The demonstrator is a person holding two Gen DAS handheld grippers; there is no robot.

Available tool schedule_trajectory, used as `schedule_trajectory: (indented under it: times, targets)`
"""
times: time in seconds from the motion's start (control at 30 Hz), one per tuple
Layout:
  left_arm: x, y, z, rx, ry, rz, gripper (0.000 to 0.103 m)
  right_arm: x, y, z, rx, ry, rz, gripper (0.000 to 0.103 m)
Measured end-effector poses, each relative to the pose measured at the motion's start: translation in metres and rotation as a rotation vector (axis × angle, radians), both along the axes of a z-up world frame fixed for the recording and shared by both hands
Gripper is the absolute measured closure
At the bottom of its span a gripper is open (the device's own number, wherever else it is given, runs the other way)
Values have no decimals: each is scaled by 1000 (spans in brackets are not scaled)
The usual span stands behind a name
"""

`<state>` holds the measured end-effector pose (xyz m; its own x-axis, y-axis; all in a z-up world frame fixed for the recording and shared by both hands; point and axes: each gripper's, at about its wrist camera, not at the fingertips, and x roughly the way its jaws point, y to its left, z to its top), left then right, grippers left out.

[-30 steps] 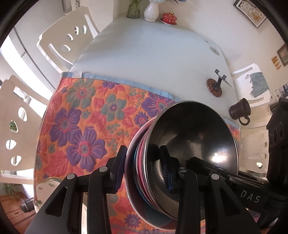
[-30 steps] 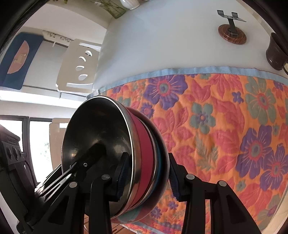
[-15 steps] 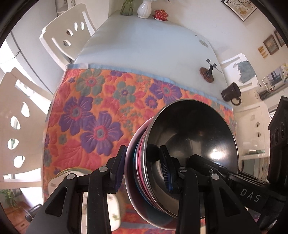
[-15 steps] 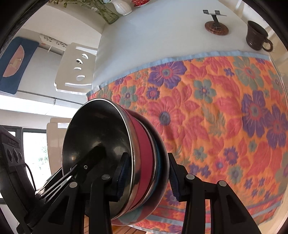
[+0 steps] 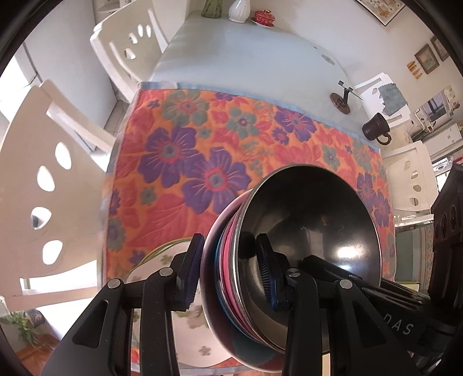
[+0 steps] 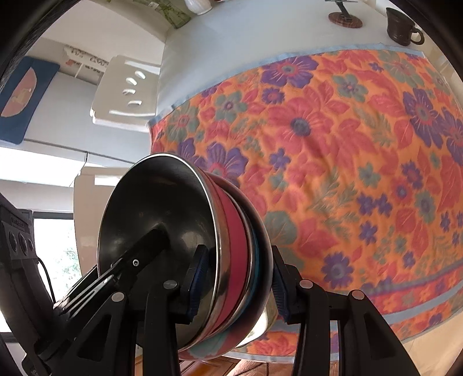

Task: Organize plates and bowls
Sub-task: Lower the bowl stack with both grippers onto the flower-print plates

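Above the floral cloth (image 5: 202,162) on the desk (image 5: 246,60), I have both tools clamped on one nested stack of bowls and plates (image 5: 289,245). Left tool (image 5: 228,272): one pad outside the stack's outermost dark dish, the other inside the steel bowl (image 5: 318,219), pressing the rims together. Right tool (image 6: 235,285): same grip on the opposite rim. Stack is held tilted, clear of the cloth; red and blue rims show between the steel bowl and the outer dish. Floral white plate (image 5: 162,266) lies on the cloth near its front edge, below the left tool. Dark mug (image 6: 402,26) and small wooden stand (image 6: 344,17) sit on the bare desk beyond the cloth. White chairs (image 5: 37,185) alongside.
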<state>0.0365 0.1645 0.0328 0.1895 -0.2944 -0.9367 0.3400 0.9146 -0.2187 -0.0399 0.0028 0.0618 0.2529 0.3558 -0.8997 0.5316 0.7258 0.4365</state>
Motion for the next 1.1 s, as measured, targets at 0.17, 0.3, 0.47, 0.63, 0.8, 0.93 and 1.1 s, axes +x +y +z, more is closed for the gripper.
schedule_trajectory:
  times: [0.17, 0.3, 0.47, 0.63, 0.8, 0.93, 1.1]
  targets:
    - [-5, 28, -15, -6, 35, 21, 70, -6, 26, -12, 7, 28, 12, 62]
    - [-11, 44, -25, -5, 44, 43, 70, -8, 42, -24, 4, 47, 38, 62]
    - [-15, 63, -35, -3, 43, 62, 70, -3, 58, -32, -9, 54, 76, 62]
    - [-17, 76, -45, -6, 48, 82, 70, -1, 71, -44, -16, 56, 99, 62]
    - [-21, 80, -53, -12, 50, 75, 70, -4, 74, -54, -14, 58, 102, 62]
    - [-23, 80, -59, -6, 49, 71, 70, -4, 75, -61, -13, 64, 106, 62]
    - [-25, 82, -62, -10, 45, 67, 70, -4, 78, -64, -19, 62, 116, 62]
